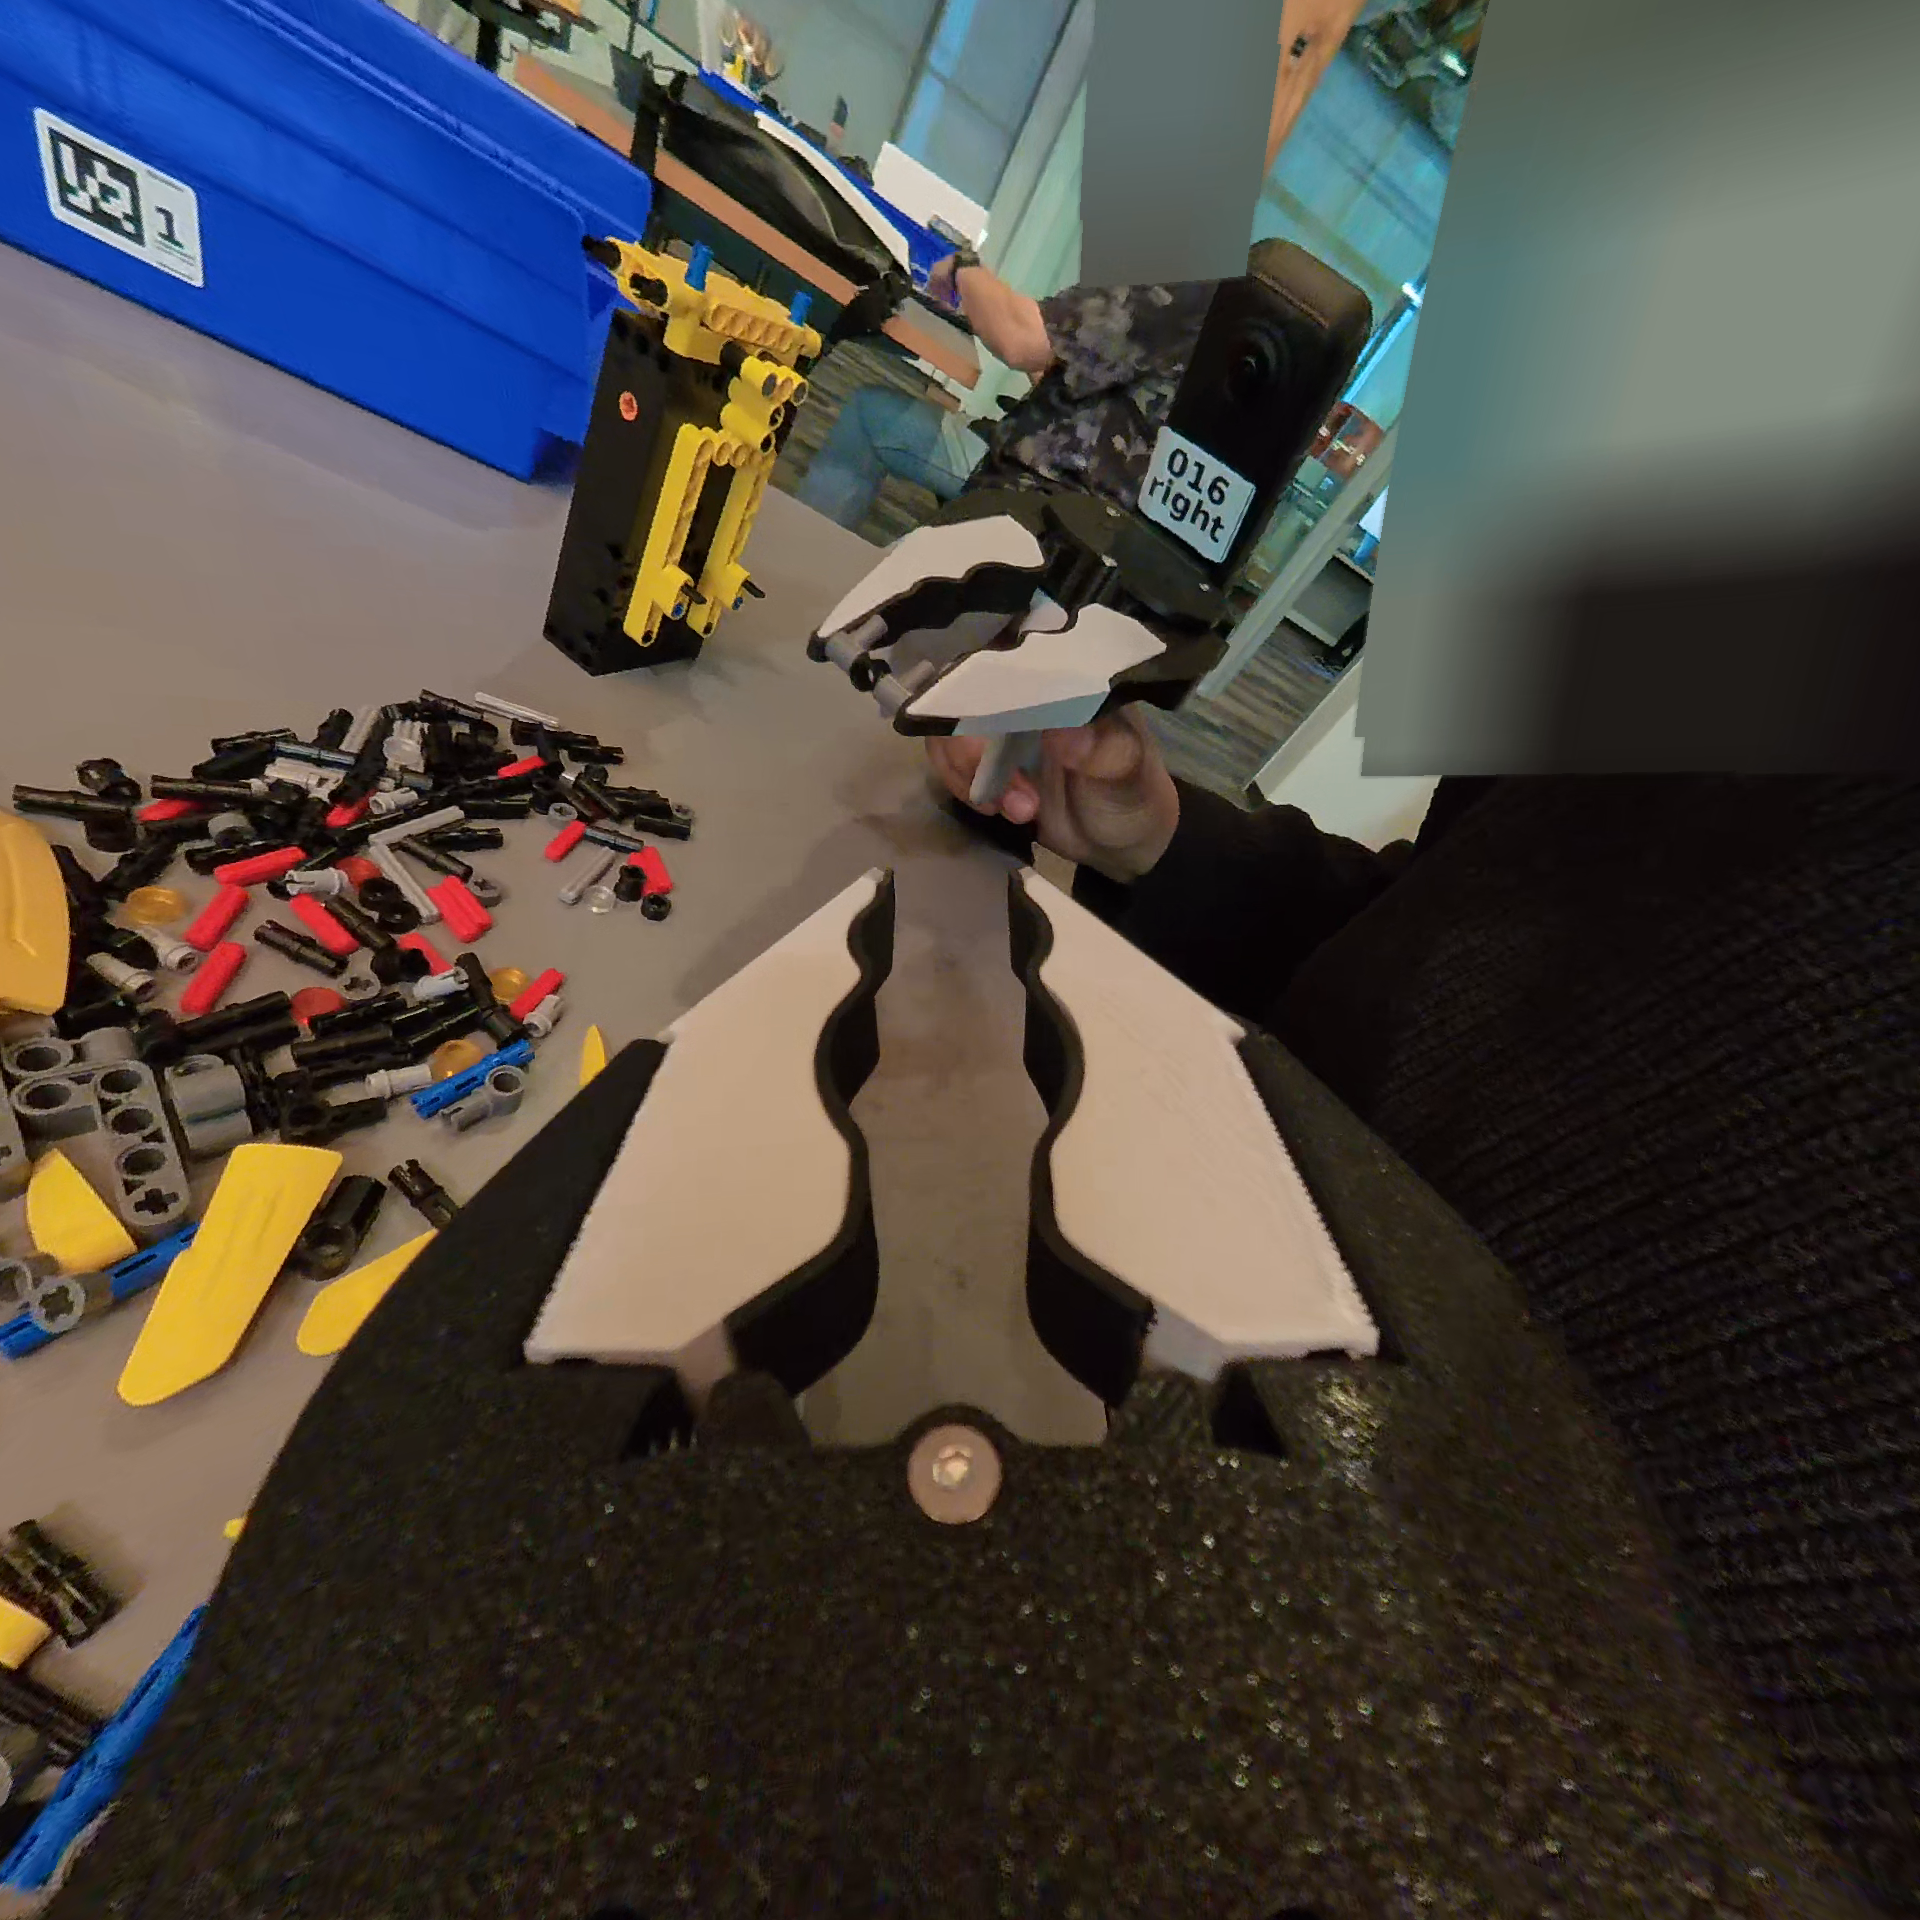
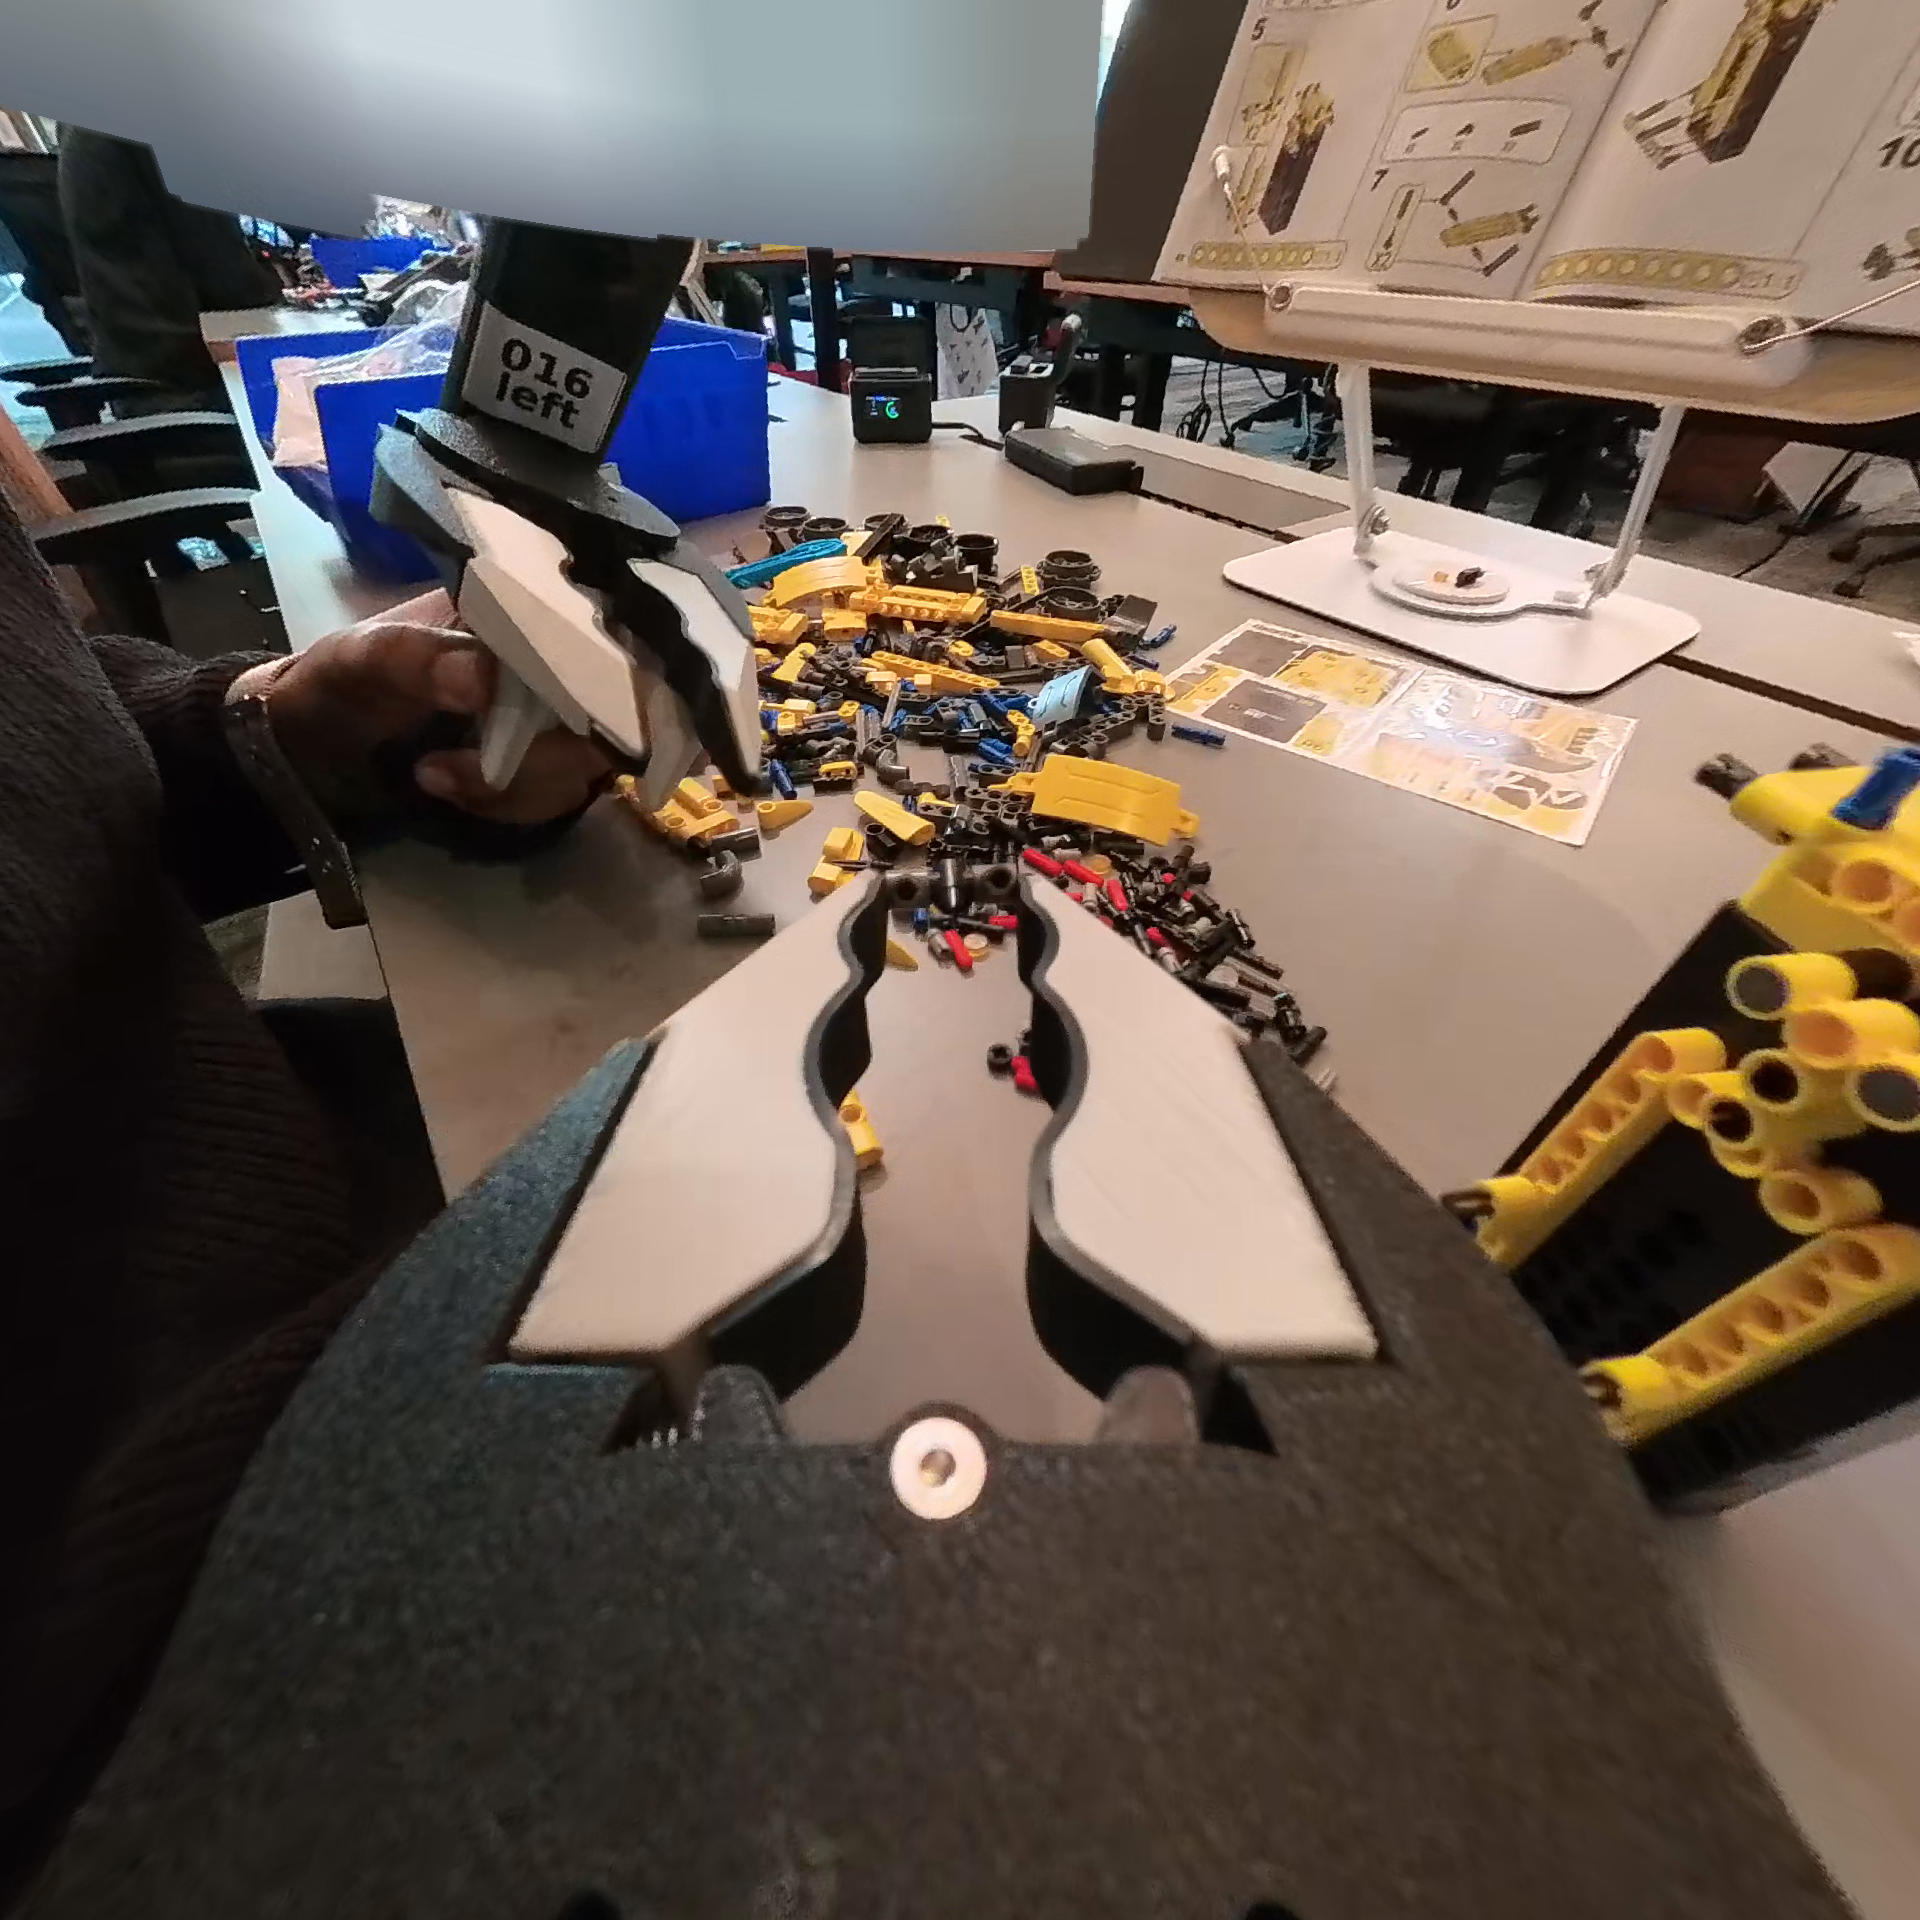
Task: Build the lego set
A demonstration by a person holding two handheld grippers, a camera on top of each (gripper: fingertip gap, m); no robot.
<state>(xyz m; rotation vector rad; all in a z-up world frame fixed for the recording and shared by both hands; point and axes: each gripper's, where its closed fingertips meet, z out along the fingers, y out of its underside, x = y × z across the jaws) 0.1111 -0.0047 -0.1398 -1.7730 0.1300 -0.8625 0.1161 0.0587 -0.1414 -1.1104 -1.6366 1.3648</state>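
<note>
My left gripper (image 1: 951, 883) is open and empty, a little above the grey table (image 1: 312, 540) near its edge. It also shows in the right wrist view (image 2: 707, 790), over yellow pieces at the near end of a pile. My right gripper (image 2: 951, 883) is shut on a small dark grey connector piece (image 2: 945, 885) held across its tips, above the table. In the left wrist view the right gripper (image 1: 868, 675) is held up in the air with that piece (image 1: 844, 649). A black and yellow brick assembly (image 1: 675, 488) stands upright just beyond it, and shows at the right wrist view's right edge (image 2: 1766, 1143).
A pile of loose black, red, grey, blue and yellow pieces (image 1: 343, 935) (image 2: 987, 707) covers the table. A blue bin (image 1: 312, 208) (image 2: 686, 436) stands behind. An open instruction booklet (image 2: 1558, 156) sits on a white stand, with a sticker sheet (image 2: 1403, 727) below it. My right fingertips sit around 7 cm from my left ones.
</note>
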